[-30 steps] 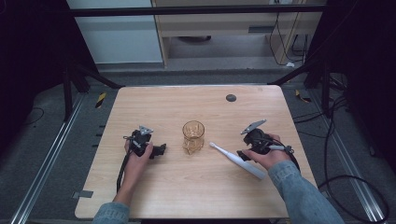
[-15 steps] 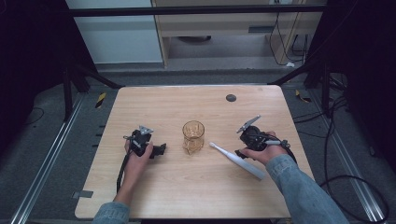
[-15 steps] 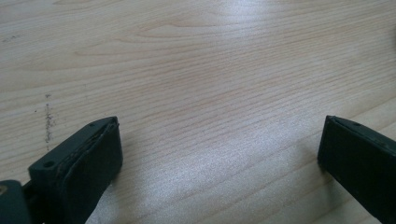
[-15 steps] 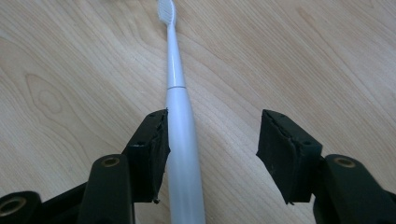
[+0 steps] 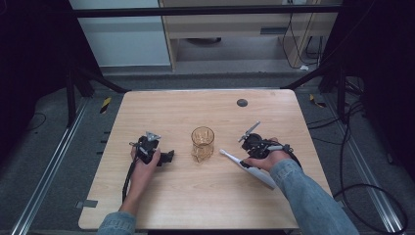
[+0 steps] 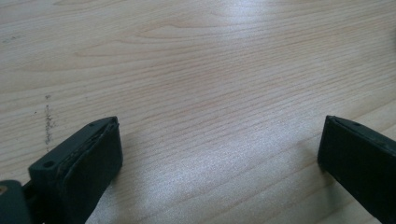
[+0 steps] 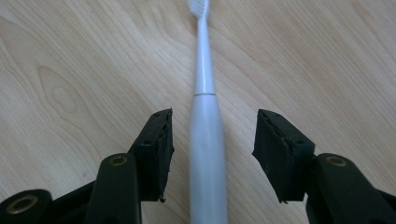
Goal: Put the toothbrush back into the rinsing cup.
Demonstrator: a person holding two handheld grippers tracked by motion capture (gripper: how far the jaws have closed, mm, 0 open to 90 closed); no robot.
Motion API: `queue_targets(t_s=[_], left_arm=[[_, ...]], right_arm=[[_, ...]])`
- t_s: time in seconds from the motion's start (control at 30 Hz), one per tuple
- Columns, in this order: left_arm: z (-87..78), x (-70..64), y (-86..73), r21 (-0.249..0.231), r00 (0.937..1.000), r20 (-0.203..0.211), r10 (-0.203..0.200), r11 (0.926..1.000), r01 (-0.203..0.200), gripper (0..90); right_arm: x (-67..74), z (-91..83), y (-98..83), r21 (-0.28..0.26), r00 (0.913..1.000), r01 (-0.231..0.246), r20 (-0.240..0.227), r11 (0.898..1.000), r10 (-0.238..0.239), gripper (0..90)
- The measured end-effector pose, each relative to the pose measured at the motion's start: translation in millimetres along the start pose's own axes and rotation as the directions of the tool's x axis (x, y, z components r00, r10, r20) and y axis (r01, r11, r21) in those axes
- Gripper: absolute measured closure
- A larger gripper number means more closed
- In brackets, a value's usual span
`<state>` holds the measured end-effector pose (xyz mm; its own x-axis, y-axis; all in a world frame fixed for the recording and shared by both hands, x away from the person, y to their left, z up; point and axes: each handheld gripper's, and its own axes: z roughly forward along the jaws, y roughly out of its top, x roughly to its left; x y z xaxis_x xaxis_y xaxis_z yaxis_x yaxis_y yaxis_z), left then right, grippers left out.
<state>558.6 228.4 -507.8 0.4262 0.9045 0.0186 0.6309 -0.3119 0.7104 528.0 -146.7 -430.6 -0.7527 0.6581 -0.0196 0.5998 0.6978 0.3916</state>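
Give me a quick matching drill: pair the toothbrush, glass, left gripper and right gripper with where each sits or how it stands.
1 toothbrush
2 glass
3 left gripper
4 right gripper

a open over bare wood
b fingers either side of the handle, not touching
c upright at mid-table
d lying flat on the table

Pairs: 1-d, 2-c, 3-a, 4-b

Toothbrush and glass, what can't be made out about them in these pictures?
- Toothbrush head: right gripper view, cut off by the top edge, so the bristles barely show.
- Toothbrush handle end: high view, hidden under the right hand and sleeve; right gripper view, cut off by the bottom edge.
- Glass: high view, too small to tell whether anything is inside.
- Right tongs: they have just been closing around the handle, gaps remain both sides.
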Motion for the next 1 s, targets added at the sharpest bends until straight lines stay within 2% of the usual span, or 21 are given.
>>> queue_targets(t_s=[0.13,0.33,1.0], left_arm=[[0.0,0.0,0.0,0.0,1.0,0.0,0.0,1.0,0.0,0.0],[0.0,0.0,0.1,0.001,1.0,-0.001,0.0,1.0,0.0,0.0],[0.3,-0.1,0.3,0.0,1.0,-0.004,-0.003,1.0,0.003,0.0]], right_arm=[[4.3,9.7,4.2,0.02,0.9997,0.02,-0.011,1.0,-0.02,49.0],[3.2,18.6,4.4,0.04,0.9996,0.018,-0.023,0.999,-0.017,51.8],[2.4,29.6,6.5,0.104,0.9995,0.026,-0.018,0.994,-0.024,52.7]])
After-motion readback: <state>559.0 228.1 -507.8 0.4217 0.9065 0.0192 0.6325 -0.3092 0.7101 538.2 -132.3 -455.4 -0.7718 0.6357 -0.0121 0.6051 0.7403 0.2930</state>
